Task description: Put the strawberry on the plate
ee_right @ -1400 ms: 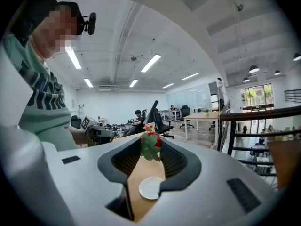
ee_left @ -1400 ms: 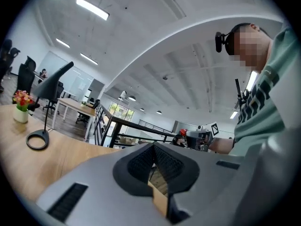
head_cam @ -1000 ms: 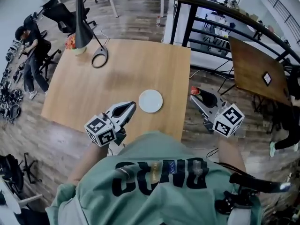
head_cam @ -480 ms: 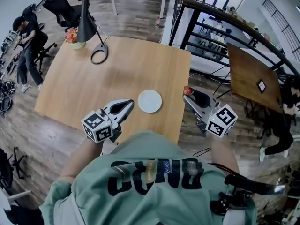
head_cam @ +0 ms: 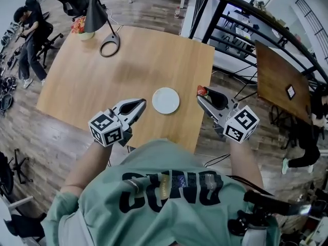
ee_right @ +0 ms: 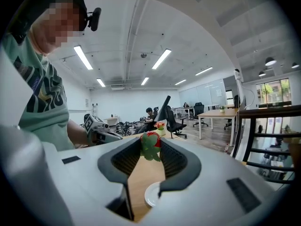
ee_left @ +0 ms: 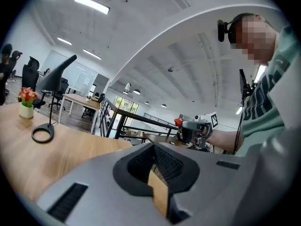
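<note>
At the right edge of the wooden table (head_cam: pixel 102 76), the right gripper (head_cam: pixel 201 94) holds the strawberry (ee_right: pixel 151 142). Its jaws are clamped on the fruit at their tips, red body up, green leaves hanging down. The strawberry is off the table surface, to the right of the white plate (head_cam: pixel 165 100) and not touching it. The plate is empty and lies near the table's near edge. The left gripper (head_cam: pixel 141 103) is positioned just left of the plate. Its jaw tips meet, with nothing between them. A black desk lamp (head_cam: pixel 96 15) stands at the far left corner.
</note>
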Motion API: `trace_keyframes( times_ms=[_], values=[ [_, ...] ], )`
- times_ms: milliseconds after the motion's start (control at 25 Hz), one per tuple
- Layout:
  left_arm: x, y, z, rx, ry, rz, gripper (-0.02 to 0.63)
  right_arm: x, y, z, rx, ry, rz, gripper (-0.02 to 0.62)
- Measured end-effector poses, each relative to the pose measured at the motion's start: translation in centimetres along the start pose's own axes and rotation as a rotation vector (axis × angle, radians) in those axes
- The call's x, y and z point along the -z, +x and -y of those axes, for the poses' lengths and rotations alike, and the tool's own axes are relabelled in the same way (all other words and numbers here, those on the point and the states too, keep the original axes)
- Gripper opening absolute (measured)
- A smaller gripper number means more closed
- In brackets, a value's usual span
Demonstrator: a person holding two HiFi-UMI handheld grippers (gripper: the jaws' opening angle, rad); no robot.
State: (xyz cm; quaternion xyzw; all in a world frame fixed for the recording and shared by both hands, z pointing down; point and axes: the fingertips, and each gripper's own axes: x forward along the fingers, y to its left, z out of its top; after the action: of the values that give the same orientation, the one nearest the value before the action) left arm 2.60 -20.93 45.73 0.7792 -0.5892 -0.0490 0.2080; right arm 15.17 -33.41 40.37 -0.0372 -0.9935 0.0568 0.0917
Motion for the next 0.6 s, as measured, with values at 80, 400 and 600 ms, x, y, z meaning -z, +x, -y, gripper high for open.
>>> trace_keyframes(
  times_ms=[80,400,600],
  values=[
    [0.4,0.3,-0.4,-0.002,-0.005,-0.012,0.005,0.6,0.7,0.0,-0.007,0.01,-0.012,0.133],
    [2.8,2.3,-2.9,0.001,-0.021,-0.073,0.005,4.0,4.1,1.5,-0.029,0.042,-0.055,0.132],
    [5.4,3.5,-4.6,-0.009,-0.054,-0.123,0.005,8.0,6.7,2.4,-0.054,0.075,-0.107,0.133]
  ],
)
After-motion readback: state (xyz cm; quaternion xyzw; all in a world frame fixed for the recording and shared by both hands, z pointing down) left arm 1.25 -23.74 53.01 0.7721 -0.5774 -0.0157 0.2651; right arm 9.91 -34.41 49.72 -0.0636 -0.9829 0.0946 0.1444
